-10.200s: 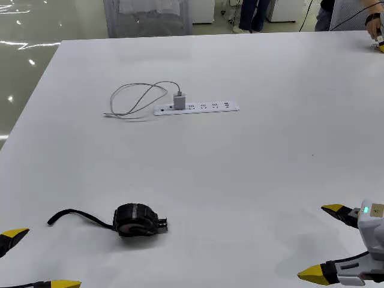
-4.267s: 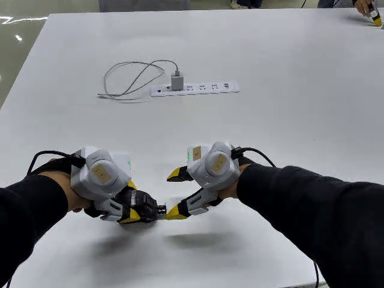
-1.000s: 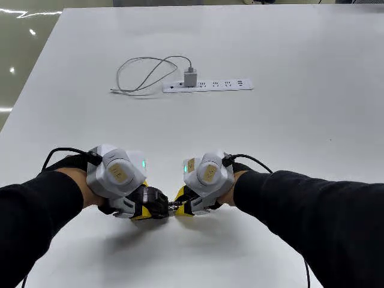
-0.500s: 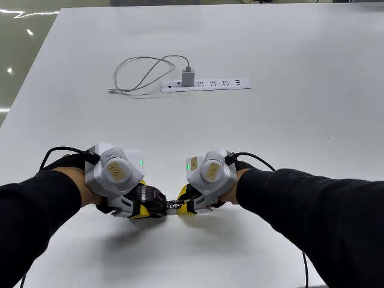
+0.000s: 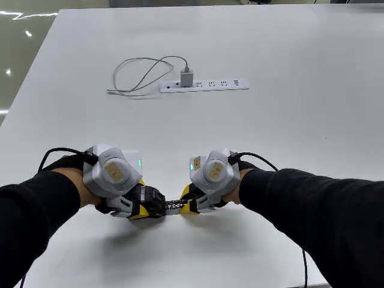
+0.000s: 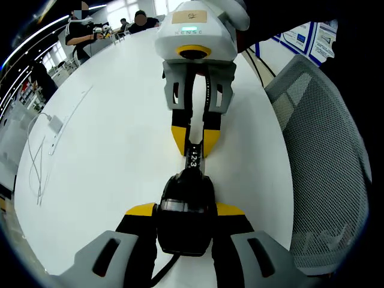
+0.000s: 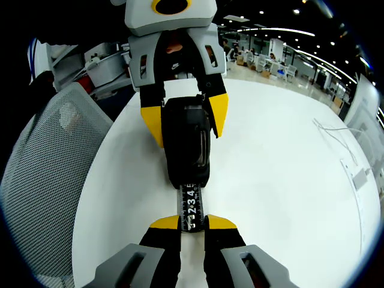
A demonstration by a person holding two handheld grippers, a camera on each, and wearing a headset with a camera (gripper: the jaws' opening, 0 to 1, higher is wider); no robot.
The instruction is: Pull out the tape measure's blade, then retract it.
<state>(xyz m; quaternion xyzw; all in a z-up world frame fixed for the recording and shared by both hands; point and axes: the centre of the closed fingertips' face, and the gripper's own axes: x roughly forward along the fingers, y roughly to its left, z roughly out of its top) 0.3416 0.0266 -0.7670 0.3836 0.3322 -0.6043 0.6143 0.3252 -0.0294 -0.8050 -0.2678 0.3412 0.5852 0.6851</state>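
- Two grips: my left claw [image 6: 186,211] squeezes the tape measure [image 7: 187,141], my right claw [image 7: 193,224] pinches its blade [image 7: 191,205].
- A weak pinch could let the blade snap back.

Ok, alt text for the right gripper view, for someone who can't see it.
The right gripper, at the bottom, is shut on the end of a short numbered blade drawn out of a black tape measure. The left gripper clamps it from the opposite side, on a white table, with a grey mesh chair at the left.
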